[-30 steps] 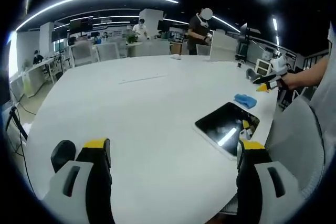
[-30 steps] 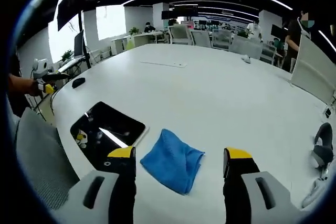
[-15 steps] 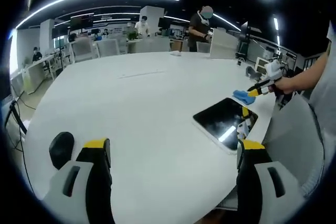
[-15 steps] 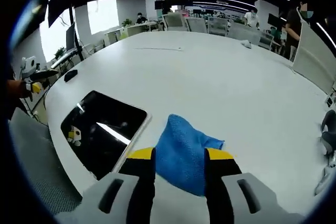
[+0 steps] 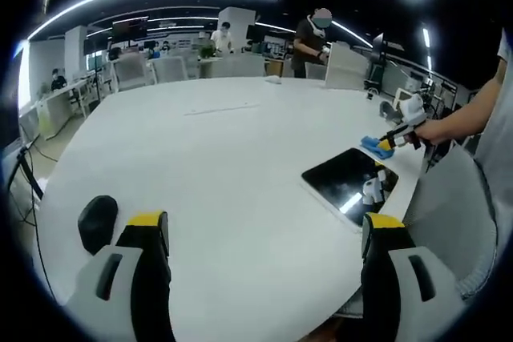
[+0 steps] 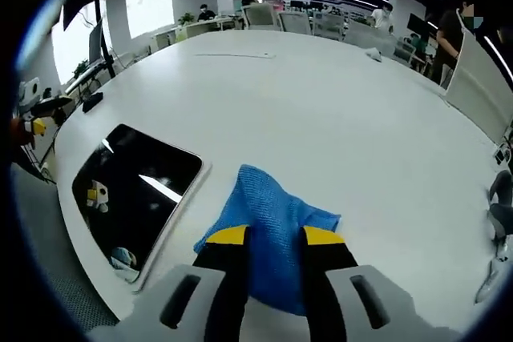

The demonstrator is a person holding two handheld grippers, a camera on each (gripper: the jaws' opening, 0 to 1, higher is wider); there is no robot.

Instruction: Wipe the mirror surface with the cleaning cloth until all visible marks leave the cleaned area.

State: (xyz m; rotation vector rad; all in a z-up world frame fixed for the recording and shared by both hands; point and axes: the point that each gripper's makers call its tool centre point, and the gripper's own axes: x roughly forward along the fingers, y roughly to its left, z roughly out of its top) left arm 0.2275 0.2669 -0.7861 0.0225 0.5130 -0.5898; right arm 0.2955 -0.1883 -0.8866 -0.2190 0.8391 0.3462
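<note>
The dark rectangular mirror (image 5: 346,183) lies flat near the white table's edge, reflecting ceiling lights; in the right gripper view the mirror (image 6: 132,191) sits left of my jaws. My right gripper (image 6: 276,239) is shut on the blue cleaning cloth (image 6: 276,206), which bunches up on the table just beside the mirror's edge. From the left gripper view, the right gripper (image 5: 394,138) pinches the blue cloth (image 5: 373,146) at the mirror's far corner. My left gripper (image 5: 264,230) stands open over bare table, well short of the mirror.
A black mouse (image 5: 97,222) lies by my left jaw. A grey mesh chair (image 5: 449,214) stands against the table edge near the mirror. A dark headset (image 6: 497,206) rests at the far right. People and desks fill the background.
My right gripper went from open above the cloth to shut on it, and the cloth now bunches between the jaws. The left gripper has barely moved.
</note>
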